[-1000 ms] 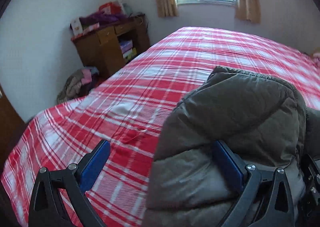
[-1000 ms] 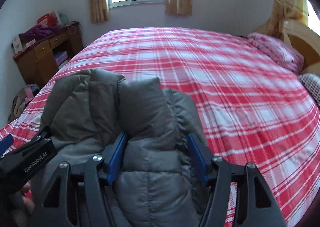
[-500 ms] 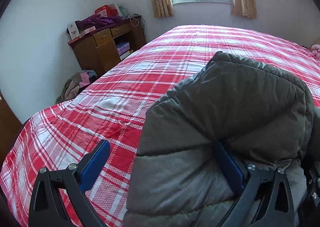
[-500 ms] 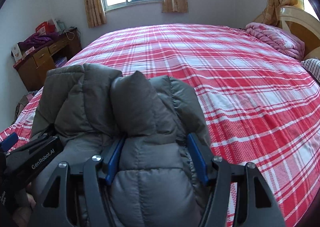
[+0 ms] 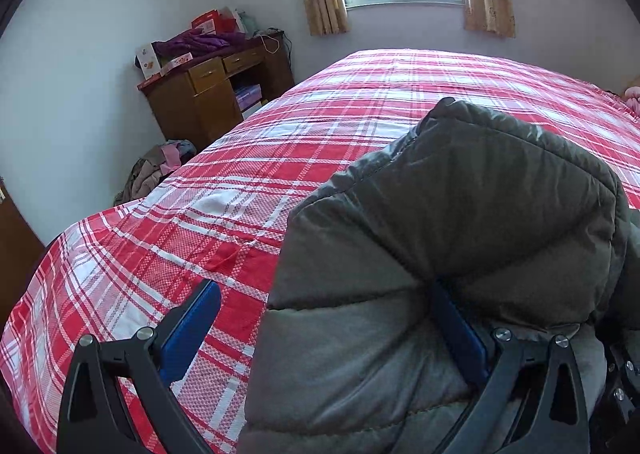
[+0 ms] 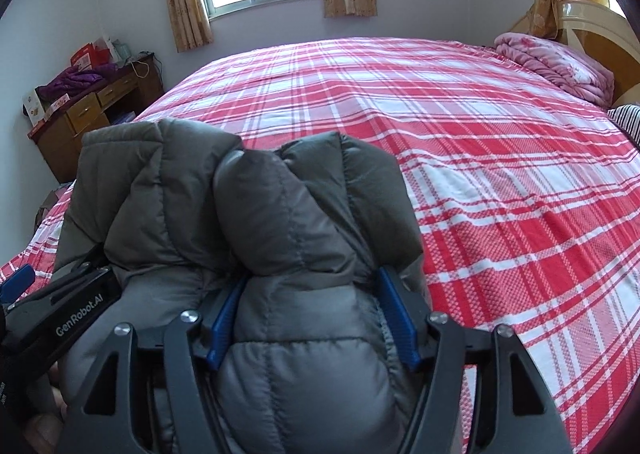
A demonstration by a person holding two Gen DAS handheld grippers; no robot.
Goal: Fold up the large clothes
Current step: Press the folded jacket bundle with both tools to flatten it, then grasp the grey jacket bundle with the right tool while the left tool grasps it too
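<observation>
Grey puffer jacket [image 6: 256,214] bunched at near edge of plaid bed [image 6: 480,174]. Right gripper [image 6: 314,318] clamped on thick fold. Left gripper [image 5: 324,330] spread wide, one pad buried in jacket. Judgement: carry forward level, lay flat, press air out.

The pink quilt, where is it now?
In the right wrist view, the folded pink quilt lies far right on the plaid bed, against the headboard.

The white words "GenRobot.AI" are on the black side of the left gripper [image 6: 24,286], at the near left. No other words are clear enough to read.
</observation>
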